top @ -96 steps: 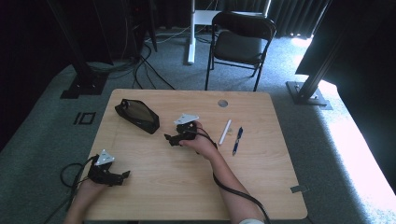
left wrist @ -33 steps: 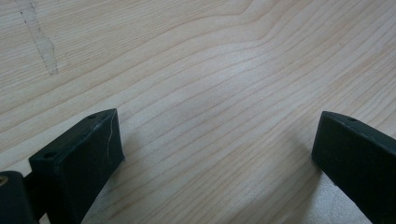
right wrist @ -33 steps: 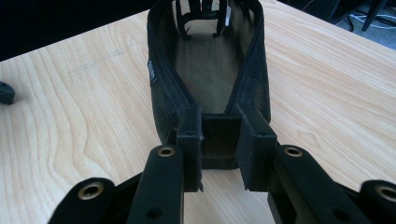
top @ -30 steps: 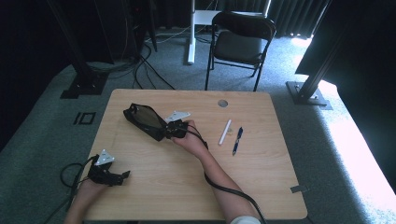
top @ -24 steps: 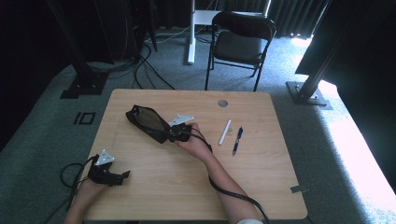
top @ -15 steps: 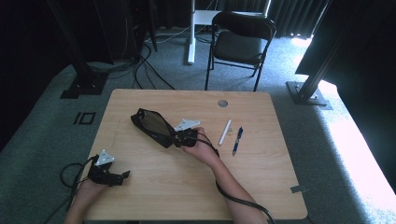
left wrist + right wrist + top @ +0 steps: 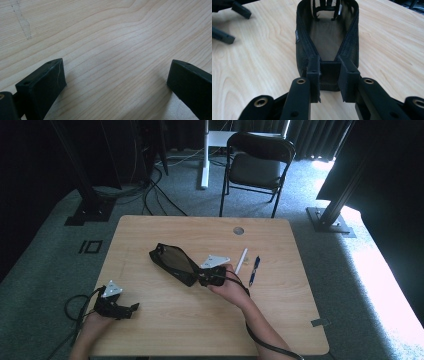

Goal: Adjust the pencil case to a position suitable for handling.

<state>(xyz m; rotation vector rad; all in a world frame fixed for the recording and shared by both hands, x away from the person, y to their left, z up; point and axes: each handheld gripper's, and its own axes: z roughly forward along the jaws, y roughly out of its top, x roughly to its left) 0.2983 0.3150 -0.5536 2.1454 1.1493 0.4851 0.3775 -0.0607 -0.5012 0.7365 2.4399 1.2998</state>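
A black mesh pouch lies unzipped near the middle of the wooden table. My right gripper is shut on the pouch's near end. In the right gripper view the jaws of the right gripper pinch the end of the pouch, whose open mouth stretches away from me. Something black and white shows at its far end. A white pen and a blue pen lie just right of the hand. My left gripper rests at the front left, open over bare wood.
A round cable hole sits near the table's far edge. A black folding chair stands behind the table. The left gripper lies off to the pouch's left in the right gripper view. Cables trail off the front edge.
My right gripper has drawn the pouch to the right and a little toward me, closer to the pens. The left gripper has stayed where it was.
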